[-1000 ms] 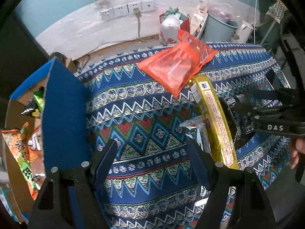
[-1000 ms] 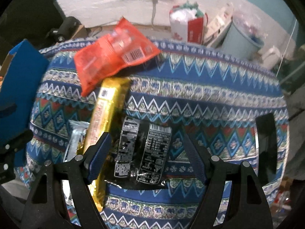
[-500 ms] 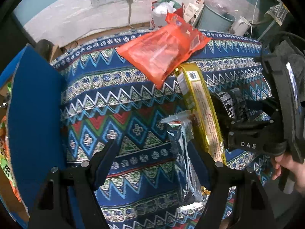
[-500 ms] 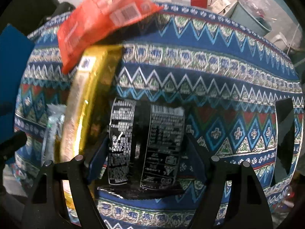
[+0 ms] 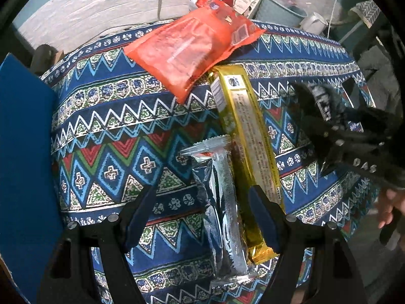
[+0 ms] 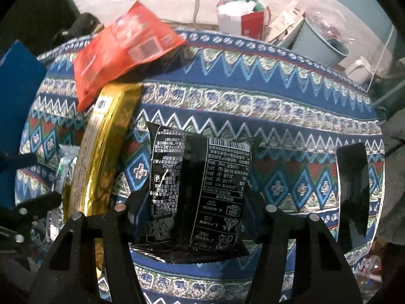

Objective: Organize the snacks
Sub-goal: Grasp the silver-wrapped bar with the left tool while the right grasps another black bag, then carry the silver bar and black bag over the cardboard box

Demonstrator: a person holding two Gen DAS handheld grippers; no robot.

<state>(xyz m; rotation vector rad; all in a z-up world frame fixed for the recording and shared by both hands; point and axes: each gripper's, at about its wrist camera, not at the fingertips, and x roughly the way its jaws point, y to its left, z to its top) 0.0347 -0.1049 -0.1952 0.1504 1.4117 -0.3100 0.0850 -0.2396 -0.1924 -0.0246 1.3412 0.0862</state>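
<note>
Several snack packets lie on a blue patterned cloth (image 5: 114, 131). A silver packet (image 5: 222, 197) lies between the fingers of my open left gripper (image 5: 200, 200), nearer the right finger and untouched. Beside it lies a long gold packet (image 5: 250, 139), its far end under an orange packet (image 5: 192, 45). In the right wrist view, a black packet (image 6: 200, 185) with white print sits between the fingers of my right gripper (image 6: 197, 200). The jaws are closing and the pads meet its two sides. The gold packet (image 6: 106, 152) and the orange packet (image 6: 121, 53) lie to its left.
A blue box flap (image 5: 25, 152) stands at the cloth's left edge. A dark rectangle (image 6: 351, 190) lies on the cloth at the right. Behind the table are a red and white bag (image 6: 243, 20), a grey bucket (image 6: 319, 43) and wall sockets. A hand (image 5: 389, 202) shows at the right.
My left gripper has sunk and shifted until the silver packet lies between its fingers. My right gripper came down around the black packet and its jaws narrowed onto it.
</note>
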